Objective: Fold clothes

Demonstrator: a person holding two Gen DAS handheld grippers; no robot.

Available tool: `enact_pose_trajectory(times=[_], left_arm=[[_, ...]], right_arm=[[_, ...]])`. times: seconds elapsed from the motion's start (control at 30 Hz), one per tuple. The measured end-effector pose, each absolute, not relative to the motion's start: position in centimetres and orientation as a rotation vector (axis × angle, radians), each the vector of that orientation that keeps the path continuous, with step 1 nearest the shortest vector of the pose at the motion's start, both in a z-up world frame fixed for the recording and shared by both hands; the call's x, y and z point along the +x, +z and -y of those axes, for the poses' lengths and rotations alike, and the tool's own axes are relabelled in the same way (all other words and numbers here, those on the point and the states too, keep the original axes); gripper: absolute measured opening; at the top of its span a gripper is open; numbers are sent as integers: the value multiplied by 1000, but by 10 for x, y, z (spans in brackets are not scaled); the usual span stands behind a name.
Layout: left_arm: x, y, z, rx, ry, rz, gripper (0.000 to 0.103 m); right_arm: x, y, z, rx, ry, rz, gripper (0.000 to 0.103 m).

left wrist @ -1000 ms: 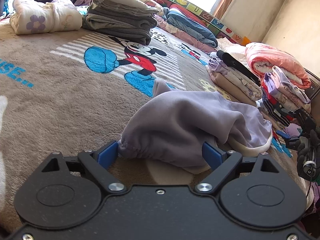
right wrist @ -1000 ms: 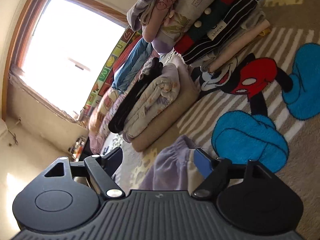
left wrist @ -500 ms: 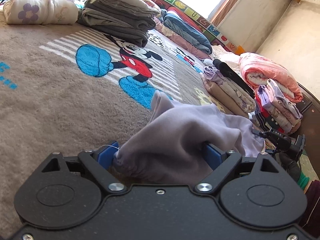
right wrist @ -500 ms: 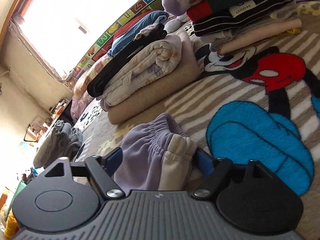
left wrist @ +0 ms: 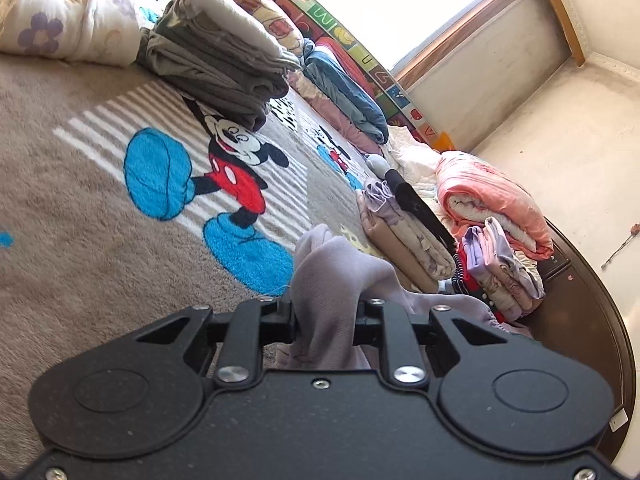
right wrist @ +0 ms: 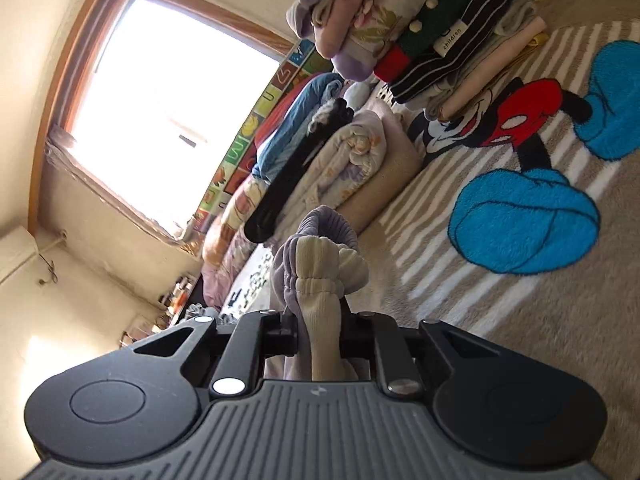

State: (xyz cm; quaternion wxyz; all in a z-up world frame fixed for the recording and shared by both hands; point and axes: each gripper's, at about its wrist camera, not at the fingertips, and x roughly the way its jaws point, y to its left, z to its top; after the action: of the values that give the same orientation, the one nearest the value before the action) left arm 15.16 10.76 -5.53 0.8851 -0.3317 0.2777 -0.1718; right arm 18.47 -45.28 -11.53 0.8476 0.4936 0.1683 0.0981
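Note:
A small lilac garment (left wrist: 332,280) with a cream band is held at both ends above the Mickey Mouse blanket (left wrist: 100,240). My left gripper (left wrist: 325,322) is shut on a bunched lilac part of it. My right gripper (right wrist: 319,334) is shut on its gathered cream and lilac waistband (right wrist: 320,264). The fingertips of both grippers are hidden by the cloth. The stretch of garment between the two grippers is out of view.
Folded stacks ring the blanket: grey clothes (left wrist: 216,56), a floral quilt (left wrist: 60,24), a beige and lilac pile (left wrist: 404,232), a pink quilt (left wrist: 492,200), a striped "children" pile (right wrist: 436,36). A dark wooden bed edge (left wrist: 592,320) lies at the right. A window (right wrist: 168,96) is behind.
Both grippers have closed from open onto the garment and lifted it off the blanket. Both views have tilted.

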Motion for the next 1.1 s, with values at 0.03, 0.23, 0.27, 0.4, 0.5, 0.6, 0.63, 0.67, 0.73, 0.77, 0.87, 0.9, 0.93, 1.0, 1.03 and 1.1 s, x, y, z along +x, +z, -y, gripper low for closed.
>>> enact_pose_trajectory(times=[0.03,0.23,0.27,0.4,0.5,0.6,0.63,0.67,0.73,0.77,0.87,0.9,0.93,1.0,1.03,1.1], left_arm=[[153,-46,-112,-681,-359,-579,18],[178,-6,-136,-600,-365,-669,18],[184,-2,-139,-577,-361,-694,18],[211,-13,-148,-514,-314,-802,20],[230,-30,-149,-352,-102,-823,54],[219,-38,-152,-264,93,-761,54],[207,-41,-157,-316,67,-723,54],[192,-43,-163,-373,47,-678,55],[161,-51,-164,-420,49,-603,55],[146,-54,-164,-439,53,-566,55],[116,-69,-160,-433,48,-522,57],[116,-67,-156,-399,36,-530,57],[116,-64,-152,-362,19,-532,57],[113,-58,-145,-291,3,-480,62],[112,-59,-145,-280,-2,-466,63],[113,-64,-145,-285,-26,-470,71]], right_arm=[[175,-111,452,1067,207,-333,17],[121,-96,440,1186,226,-251,17],[112,-100,437,1209,213,-253,17],[83,-124,420,1231,131,-284,17],[81,-147,408,1164,65,-347,18],[86,-167,402,1081,4,-406,28],[82,-169,404,1099,3,-394,29],[78,-168,405,1104,1,-383,37],[71,-156,406,1015,-7,-371,49],[67,-150,408,970,-12,-359,51],[58,-134,413,852,-10,-335,51],[55,-129,415,812,-9,-328,51],[52,-122,414,759,0,-321,51],[45,-106,408,629,32,-306,52],[42,-100,405,569,50,-300,52],[34,-87,396,445,72,-284,52]])
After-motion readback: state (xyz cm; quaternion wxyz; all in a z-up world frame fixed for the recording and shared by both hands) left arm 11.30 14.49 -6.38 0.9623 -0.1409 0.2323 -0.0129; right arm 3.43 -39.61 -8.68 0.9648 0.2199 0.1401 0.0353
